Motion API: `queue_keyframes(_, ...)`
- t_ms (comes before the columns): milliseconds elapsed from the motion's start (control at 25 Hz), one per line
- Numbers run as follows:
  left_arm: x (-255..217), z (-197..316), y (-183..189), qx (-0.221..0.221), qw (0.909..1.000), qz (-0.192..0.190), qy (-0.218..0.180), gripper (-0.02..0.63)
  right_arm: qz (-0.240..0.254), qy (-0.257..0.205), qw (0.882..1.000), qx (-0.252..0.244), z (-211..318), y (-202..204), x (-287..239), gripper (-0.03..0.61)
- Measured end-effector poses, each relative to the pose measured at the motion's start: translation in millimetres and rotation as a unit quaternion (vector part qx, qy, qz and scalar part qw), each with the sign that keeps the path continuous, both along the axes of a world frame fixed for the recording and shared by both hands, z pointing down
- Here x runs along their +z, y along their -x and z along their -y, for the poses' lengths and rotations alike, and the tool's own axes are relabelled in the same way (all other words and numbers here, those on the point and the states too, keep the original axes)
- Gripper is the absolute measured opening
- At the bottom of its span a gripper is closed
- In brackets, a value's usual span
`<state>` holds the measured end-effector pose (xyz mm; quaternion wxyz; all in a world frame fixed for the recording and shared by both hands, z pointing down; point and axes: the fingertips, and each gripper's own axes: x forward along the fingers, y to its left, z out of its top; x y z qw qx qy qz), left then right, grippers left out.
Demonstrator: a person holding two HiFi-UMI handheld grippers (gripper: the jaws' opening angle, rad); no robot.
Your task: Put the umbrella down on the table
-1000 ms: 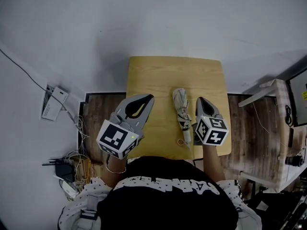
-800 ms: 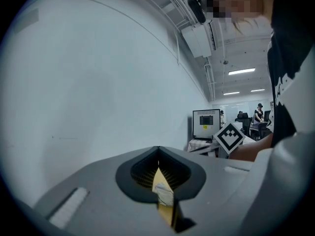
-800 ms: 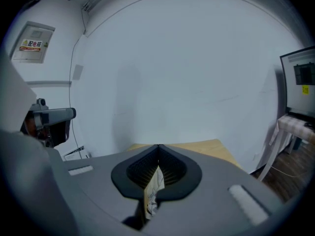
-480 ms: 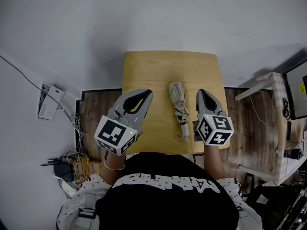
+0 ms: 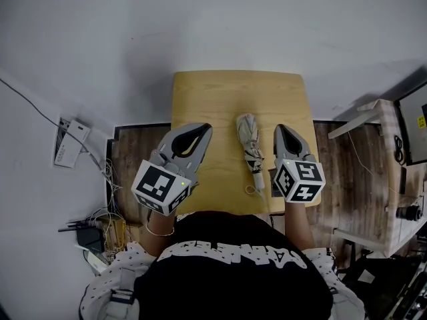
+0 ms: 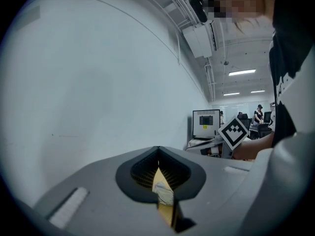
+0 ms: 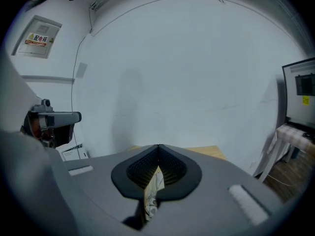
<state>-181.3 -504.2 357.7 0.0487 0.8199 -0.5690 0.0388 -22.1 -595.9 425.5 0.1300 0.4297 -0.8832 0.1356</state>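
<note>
There is one folded cream umbrella with a dark printed pattern, and it lies flat on the one small light wooden table. It runs lengthways away from the person, its thin wrist loop at the near end. Two grey plastic grippers flank it, each carrying one cube with black-and-white square markers. The left gripper sits over the table's left edge and slants toward the umbrella, its cube low and near the person's black shirt. One thin bracelet rings that wrist. The right gripper points straight ahead at the pale wall, just beside the umbrella but apart from it, with its cube over the near right corner of the table. In the left gripper view the jaw tips meet, clenched on nothing. Only a slit below them shows a strip of table and a pale scrap of the umbrella. The right gripper view shows the same pose: tips pressed together and empty. The patterned fabric in the slit is most likely the umbrella lying on the table beyond, though the narrow gap makes that hard to confirm. One dark wooden floor shows on both sides of the table. One white box leans at the wall on the left, and one monitor stands in the distance of the left gripper view.
</note>
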Motion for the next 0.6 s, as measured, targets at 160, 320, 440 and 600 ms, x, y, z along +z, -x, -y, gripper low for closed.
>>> queue_keyframes(160,1.9,-0.4,-0.5,0.001,1.0,0.0,0.002,0.002,-0.016,-0.009,1.0,-0.001,-1.7,-0.4,-0.6,0.012)
queue_keyframes(320,2.2,0.4,-0.9,0.002,1.0,-0.001,0.003,0.002,-0.02,-0.011,1.0,-0.001,-1.4,-0.5,-0.8,0.012)
queue_keyframes(440,1.6,-0.6,-2.0,0.002,1.0,-0.001,0.002,0.002,-0.026,-0.014,1.0,0.0,-3.0,-1.9,-1.5,0.012)
queue_keyframes(600,2.8,-0.6,-4.3,0.004,1.0,-0.001,0.004,0.002,-0.032,-0.016,0.999,0.0,-3.6,-4.3,-0.7,0.012)
